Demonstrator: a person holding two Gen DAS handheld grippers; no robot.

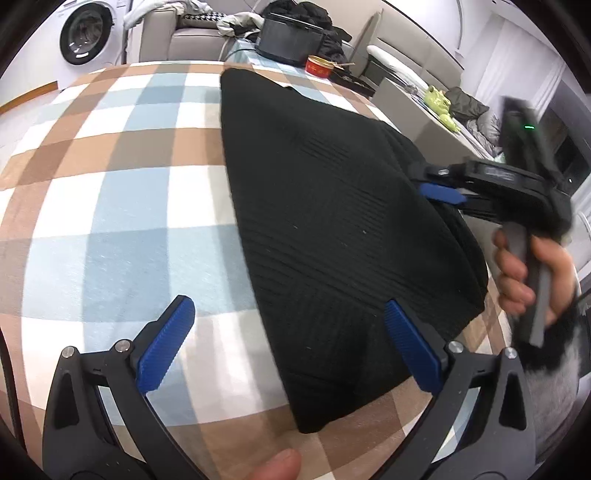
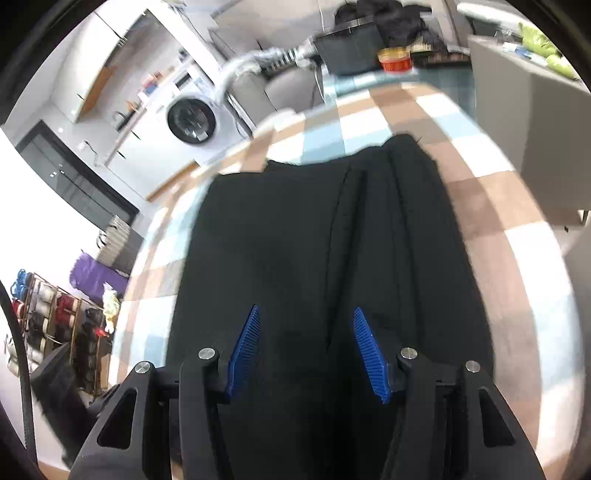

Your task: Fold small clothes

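A: From the left wrist view, a black ribbed garment lies folded on a checked cloth covering the counter, its long edge running away toward a sofa.

B: And the left tool?

A: Spread wide. 1 blue pad sits over bare cloth, the other over the garment's near edge, neither pressing on it. A fingertip shows at the bottom.

B: The other one?

A: The right tool comes in from the right side, held by a hand, its blue tip at the garment's right edge. Blurred, so I cannot tell contact there. A red tin and a washing machine stand beyond the counter.

B: Right wrist view?

A: The right tool has its 2 blue pads parted, with only a little gap between them, hovering over the garment. Nothing is gripped between them. The fabric shows lengthwise creases. The picture is smeared; a shoe rack stands lower left.
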